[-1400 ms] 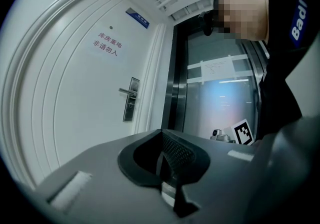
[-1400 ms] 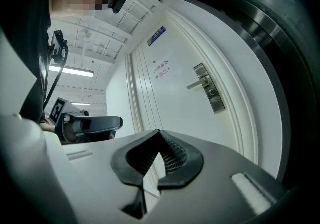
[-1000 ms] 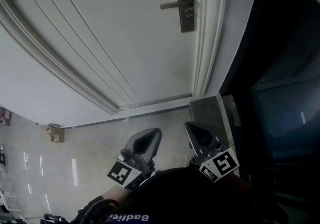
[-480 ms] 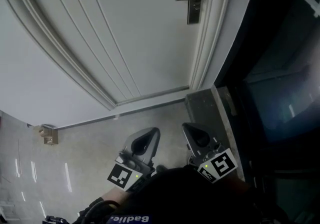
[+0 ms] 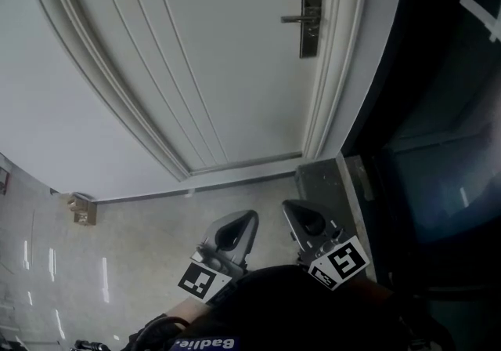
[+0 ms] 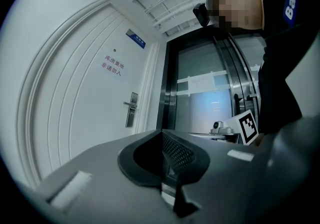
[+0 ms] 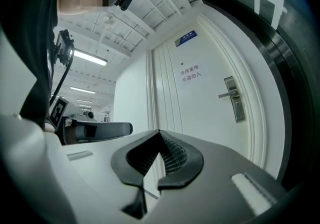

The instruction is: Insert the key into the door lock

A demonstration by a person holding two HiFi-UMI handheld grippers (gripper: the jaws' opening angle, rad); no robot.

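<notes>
The left gripper [image 5: 243,222] and right gripper [image 5: 293,211] both have jaws pressed together, with no key to see. The door lock [image 5: 311,28] sits far off on the white door [image 5: 235,67]. A key is likely small, hard, light and slippy, best pinched by its flat wide end

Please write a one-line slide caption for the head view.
Seen from above, the left gripper and right gripper, both shut and empty, face a white door with a lever-handle lock.
</notes>
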